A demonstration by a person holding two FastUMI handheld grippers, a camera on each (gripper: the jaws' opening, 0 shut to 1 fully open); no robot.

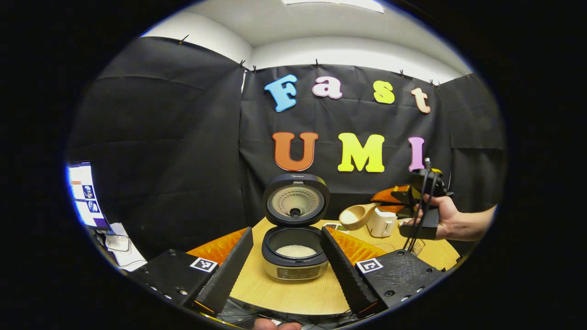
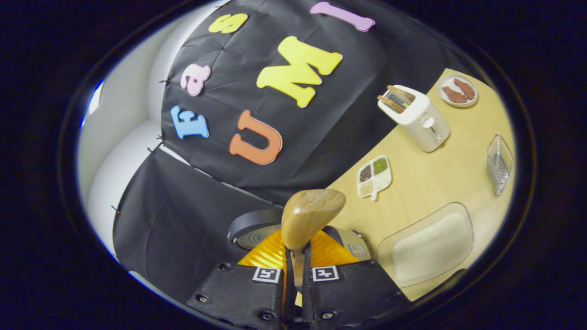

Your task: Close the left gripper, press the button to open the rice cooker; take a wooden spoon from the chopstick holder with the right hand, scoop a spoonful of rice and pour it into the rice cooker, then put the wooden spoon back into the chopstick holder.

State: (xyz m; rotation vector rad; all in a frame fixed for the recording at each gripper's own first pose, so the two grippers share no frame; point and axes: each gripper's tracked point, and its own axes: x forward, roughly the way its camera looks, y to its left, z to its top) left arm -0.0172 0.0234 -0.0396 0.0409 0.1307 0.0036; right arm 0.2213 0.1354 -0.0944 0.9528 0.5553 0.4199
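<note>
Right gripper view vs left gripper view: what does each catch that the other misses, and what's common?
Right gripper view alone: a plate of meat-like pieces, a divided grain dish, a clear tub of rice, and the right gripper shut on the wooden spoon.

Left gripper view alone: the left gripper with fingers apart, rice inside the open pot, a monitor at the left, and the hand holding the right gripper.

Shared: spoon, rice cooker with raised lid, toaster, wire holder, table.

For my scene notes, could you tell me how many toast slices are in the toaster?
2: both slices stand side by side in the toaster's slots.
</note>
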